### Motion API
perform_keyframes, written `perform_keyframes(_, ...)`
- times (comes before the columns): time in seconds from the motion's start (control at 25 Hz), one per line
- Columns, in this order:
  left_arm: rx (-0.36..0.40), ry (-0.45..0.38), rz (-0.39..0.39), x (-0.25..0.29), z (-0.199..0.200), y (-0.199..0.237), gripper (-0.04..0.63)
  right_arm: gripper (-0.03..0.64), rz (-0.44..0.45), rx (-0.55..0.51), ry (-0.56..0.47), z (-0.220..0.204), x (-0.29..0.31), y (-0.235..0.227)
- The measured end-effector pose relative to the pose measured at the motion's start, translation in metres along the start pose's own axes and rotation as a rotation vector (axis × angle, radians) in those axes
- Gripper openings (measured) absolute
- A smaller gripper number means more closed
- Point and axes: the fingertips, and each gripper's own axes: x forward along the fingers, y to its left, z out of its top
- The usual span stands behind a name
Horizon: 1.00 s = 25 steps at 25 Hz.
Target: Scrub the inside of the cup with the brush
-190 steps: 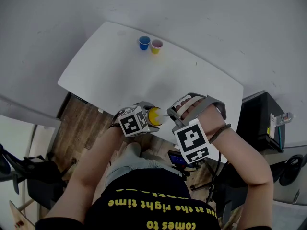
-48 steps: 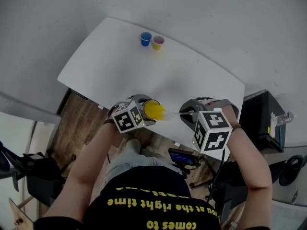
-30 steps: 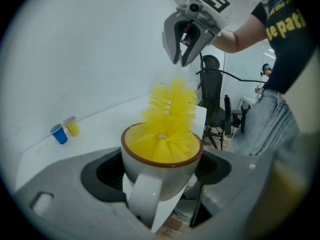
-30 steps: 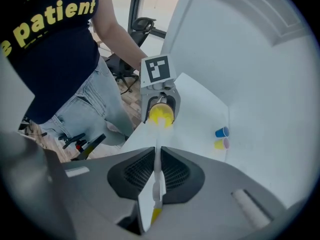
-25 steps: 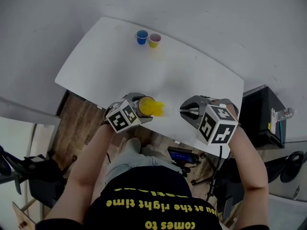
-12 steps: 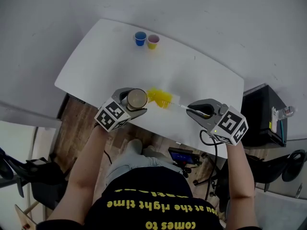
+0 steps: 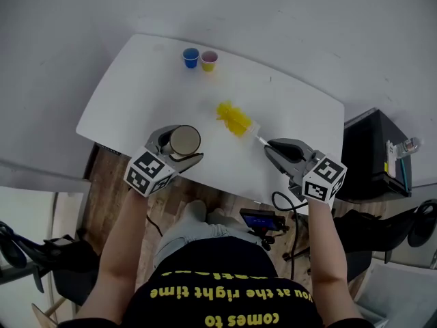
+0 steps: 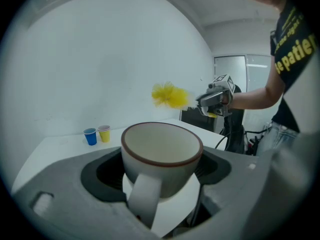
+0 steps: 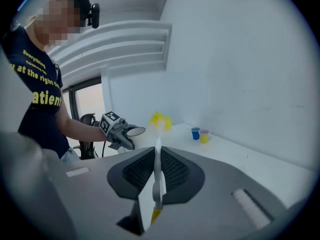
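My left gripper [image 7: 179,150] is shut on a cream cup [image 7: 184,141] with a brown rim; in the left gripper view the cup [image 8: 161,156] stands upright between the jaws, handle toward the camera, its inside bare. My right gripper [image 7: 273,149] is shut on the thin white handle [image 9: 157,164] of a brush whose yellow bristle head [image 7: 233,118] hangs over the white table [image 7: 136,94], well apart from the cup. In the left gripper view the brush head [image 8: 170,95] shows to the right of and above the cup, held by the right gripper [image 8: 204,100].
A blue cup [image 7: 191,57] and a yellow-and-pink cup [image 7: 209,61] stand side by side at the table's far edge. A black cabinet [image 7: 372,159] stands right of the table. Wooden floor shows at the near left.
The brush has come out of the cup and the two grippers have moved apart. The cup has turned from tilted toward the brush to upright, and the brush head now hangs over mid-table.
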Motion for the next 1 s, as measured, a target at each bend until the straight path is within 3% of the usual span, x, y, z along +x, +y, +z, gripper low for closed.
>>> perform_keyframes(0.32, 0.009, -0.043, -0.002, -0.011, 0.016, -0.009, 0.411, 0.048, -0.054, 0.088, -0.111, -0.004, -0.006, -0.009)
perform_keyframes(1.0, -0.007, -0.08, -0.006, -0.017, 0.021, -0.012, 0.411, 0.048, -0.067, 0.085, -0.123, -0.006, -0.007, 0.005)
